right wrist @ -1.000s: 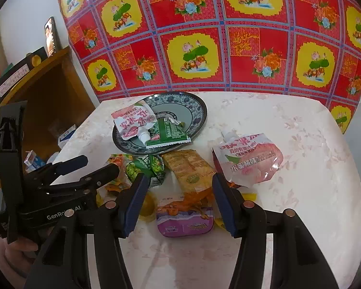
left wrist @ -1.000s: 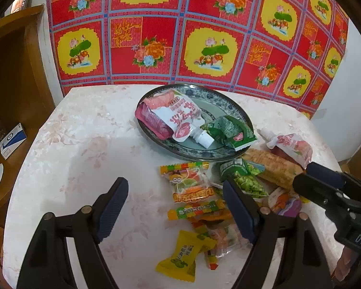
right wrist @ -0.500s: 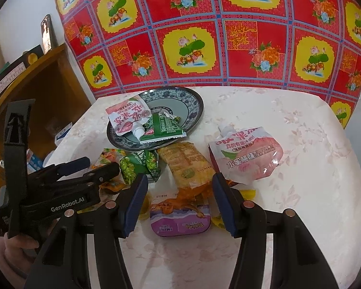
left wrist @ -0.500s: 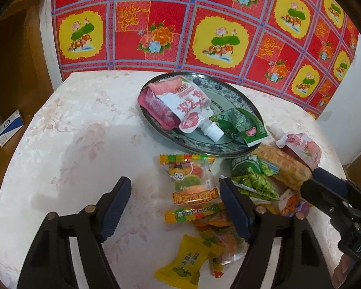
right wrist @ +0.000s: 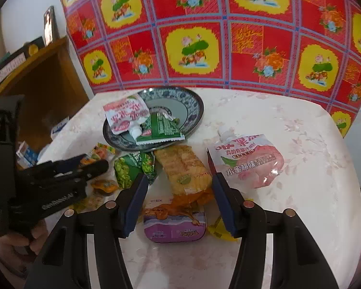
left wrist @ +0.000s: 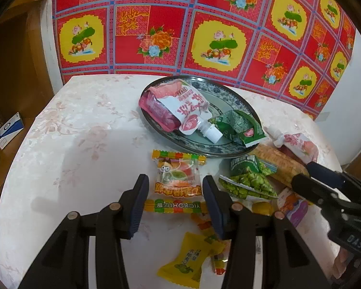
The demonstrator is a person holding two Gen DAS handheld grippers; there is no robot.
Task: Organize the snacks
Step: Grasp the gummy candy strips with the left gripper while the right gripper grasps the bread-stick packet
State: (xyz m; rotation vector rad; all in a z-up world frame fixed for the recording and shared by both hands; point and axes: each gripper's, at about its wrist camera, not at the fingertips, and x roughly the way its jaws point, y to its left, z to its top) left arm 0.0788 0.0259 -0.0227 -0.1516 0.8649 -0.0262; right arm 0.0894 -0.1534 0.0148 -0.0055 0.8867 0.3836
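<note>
Now both grippers hang over snacks scattered below a patterned plate (left wrist: 238, 101).
From the left wrist, the left gripper (left wrist: 175, 187) is closing around a gummy packet (left wrist: 178, 178) without yet pinching it; a yellow candy (left wrist: 187, 262) lies nearer. From the right wrist, the right gripper (right wrist: 180, 187) stands apart over a tan wafer packet (right wrist: 185, 171), with a peach jelly pouch (right wrist: 248, 161) lying wholly visible beside it.

Soft even daylight, faint shadows, fisheye-bent dark corners, sharp
</note>
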